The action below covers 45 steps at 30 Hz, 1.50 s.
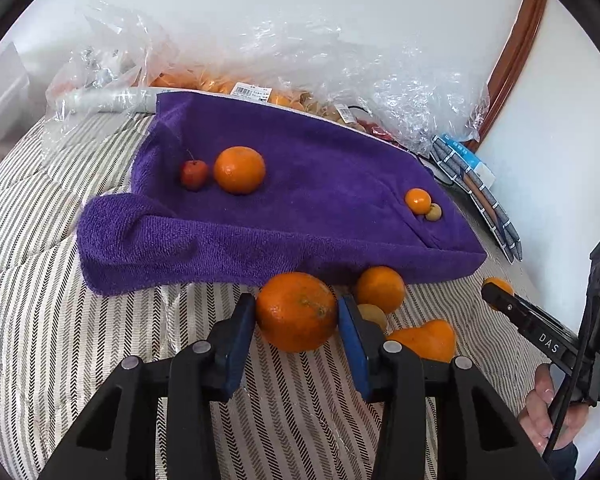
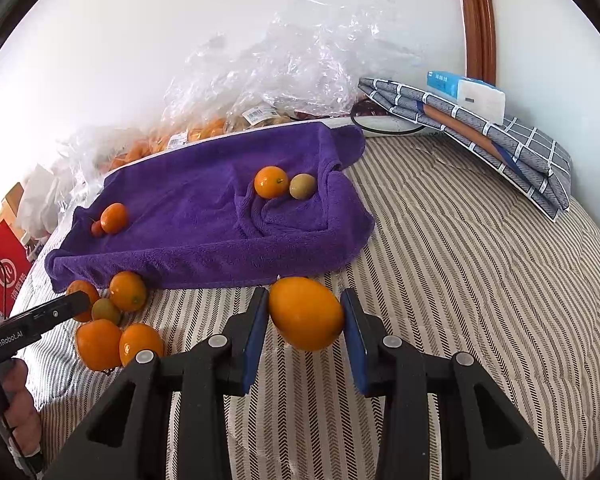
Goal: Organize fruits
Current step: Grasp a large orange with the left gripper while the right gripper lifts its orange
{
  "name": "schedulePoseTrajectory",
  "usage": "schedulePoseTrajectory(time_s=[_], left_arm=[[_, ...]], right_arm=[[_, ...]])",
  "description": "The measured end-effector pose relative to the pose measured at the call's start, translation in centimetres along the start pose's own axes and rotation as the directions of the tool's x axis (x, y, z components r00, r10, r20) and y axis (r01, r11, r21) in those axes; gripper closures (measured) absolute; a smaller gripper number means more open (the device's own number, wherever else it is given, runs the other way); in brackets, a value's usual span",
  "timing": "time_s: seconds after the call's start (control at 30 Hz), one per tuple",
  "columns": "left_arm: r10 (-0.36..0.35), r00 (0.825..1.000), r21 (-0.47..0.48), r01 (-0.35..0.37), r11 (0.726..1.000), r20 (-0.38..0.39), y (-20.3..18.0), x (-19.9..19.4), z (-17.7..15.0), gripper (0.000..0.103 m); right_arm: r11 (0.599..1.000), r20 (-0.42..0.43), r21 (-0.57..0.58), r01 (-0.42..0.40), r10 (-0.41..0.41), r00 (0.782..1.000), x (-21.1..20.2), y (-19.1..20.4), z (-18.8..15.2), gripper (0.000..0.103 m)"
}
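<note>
My left gripper (image 1: 296, 316) is shut on a large orange (image 1: 296, 312), with both blue pads against its sides, just in front of the purple towel (image 1: 300, 140). On the towel lie an orange (image 1: 239, 170), a small red fruit (image 1: 194, 175), a small orange (image 1: 418, 200) and a tan fruit (image 1: 434, 212). My right gripper (image 2: 306, 314) is shut on a smooth orange (image 2: 306, 312), which it holds near the towel's (image 2: 200, 200) front edge. Several loose oranges (image 2: 98, 344) and a greenish fruit (image 2: 105, 311) cluster on the bedcover to its left.
Crumpled plastic bags (image 1: 260, 64) holding more fruit line the wall behind the towel. A folded checked cloth (image 2: 480, 136) with a tissue pack (image 2: 466, 94) lies at the back right. A red bag (image 2: 4, 272) sits at the far left. The striped bedcover (image 2: 460, 280) stretches to the right.
</note>
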<state>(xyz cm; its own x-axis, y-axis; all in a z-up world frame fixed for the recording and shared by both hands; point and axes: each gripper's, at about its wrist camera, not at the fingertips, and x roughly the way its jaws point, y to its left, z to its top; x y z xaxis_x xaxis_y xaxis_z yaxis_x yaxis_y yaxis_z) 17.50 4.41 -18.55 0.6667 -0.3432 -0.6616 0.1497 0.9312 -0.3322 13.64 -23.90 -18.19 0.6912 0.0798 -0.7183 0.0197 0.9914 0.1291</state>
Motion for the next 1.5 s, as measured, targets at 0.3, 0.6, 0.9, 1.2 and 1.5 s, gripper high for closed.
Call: schedulePoseTrajectory(time_s=[0.3, 0.6, 0.9, 1.2, 1.5], left_arm=[[-0.034, 0.990, -0.081, 0.046, 0.996, 0.138, 1.4, -2.9, 0.4, 0.063], [-0.016, 0.986, -0.080, 0.029, 0.996, 0.163, 1.4, -3.5, 0.6, 0.063], [-0.012, 0.991, -0.091, 0.024, 0.996, 0.134, 1.5, -2.9, 0.7, 0.063], [0.002, 0.991, -0.084, 0.009, 0.996, 0.131, 1.5, -2.8, 0.6, 0.063], [0.020, 0.988, -0.103, -0.004, 0.995, 0.153, 1.9, -3.3, 0.7, 0.063]], right_arm=[[1.000, 0.021, 0.010, -0.014, 0.014, 1.000, -0.5, 0.0, 0.0, 0.067], [0.999, 0.058, 0.004, -0.039, 0.039, 0.998, -1.2, 0.0, 0.0, 0.069], [1.000, 0.011, -0.001, -0.030, 0.030, 0.999, -0.3, 0.0, 0.1, 0.069], [0.991, -0.033, -0.118, -0.069, 0.066, 0.997, 0.0, 2.0, -0.4, 0.066], [0.989, -0.127, -0.143, -0.032, 0.013, 0.992, 1.7, 2.5, -0.5, 0.069]])
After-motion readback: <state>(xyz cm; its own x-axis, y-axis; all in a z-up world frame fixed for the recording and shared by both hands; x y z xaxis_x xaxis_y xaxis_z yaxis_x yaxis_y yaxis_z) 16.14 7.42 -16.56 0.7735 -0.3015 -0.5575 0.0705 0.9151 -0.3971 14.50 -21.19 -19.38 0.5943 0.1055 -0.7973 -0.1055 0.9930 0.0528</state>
